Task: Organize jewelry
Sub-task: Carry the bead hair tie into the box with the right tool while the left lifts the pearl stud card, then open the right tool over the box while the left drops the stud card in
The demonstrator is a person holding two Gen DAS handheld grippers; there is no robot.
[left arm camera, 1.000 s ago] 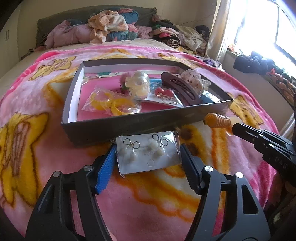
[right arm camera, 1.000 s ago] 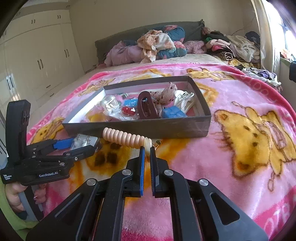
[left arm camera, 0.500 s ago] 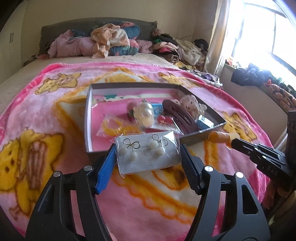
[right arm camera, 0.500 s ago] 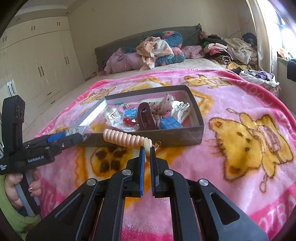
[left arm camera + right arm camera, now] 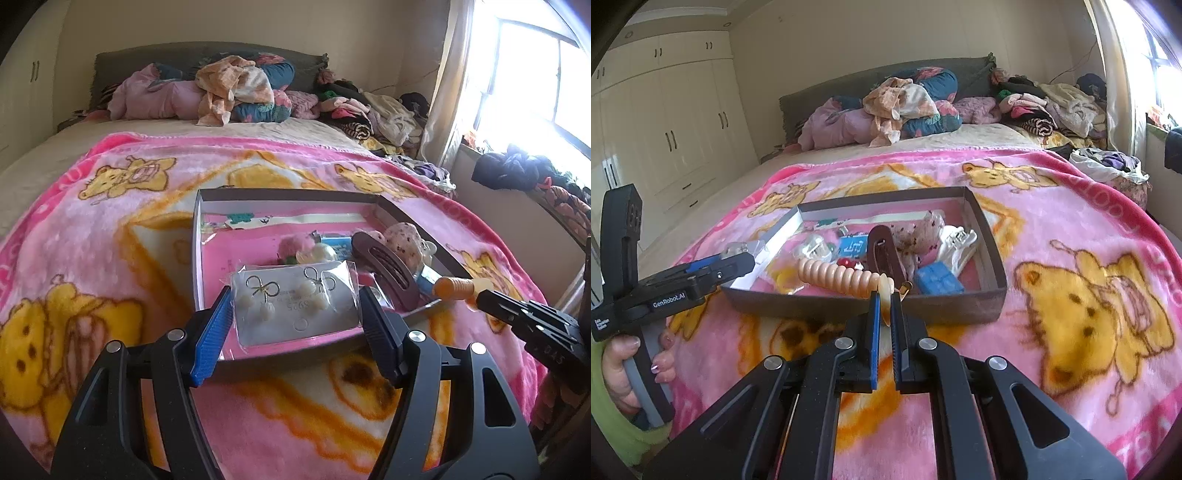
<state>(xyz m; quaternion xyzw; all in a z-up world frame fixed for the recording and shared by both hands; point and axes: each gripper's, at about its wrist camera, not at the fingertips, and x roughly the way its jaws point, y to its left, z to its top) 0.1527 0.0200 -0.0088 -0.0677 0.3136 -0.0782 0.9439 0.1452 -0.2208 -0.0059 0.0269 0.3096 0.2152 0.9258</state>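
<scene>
Pink blanket (image 5: 110,229) carries the grey box (image 5: 991,254). My left gripper (image 5: 295,314) pinches the earring packet (image 5: 295,302) above the box's near-left corner, hiding contents. My right gripper (image 5: 884,306), nearly closed, clamps the peach spiral hair tie (image 5: 834,271) above the near edge; its clasp is blurry.

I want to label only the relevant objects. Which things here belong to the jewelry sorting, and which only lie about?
Job: earring card in left gripper; spiral bracelet in right gripper; box.
Lying about: clothes pile, pink blanket, wardrobe.
</scene>
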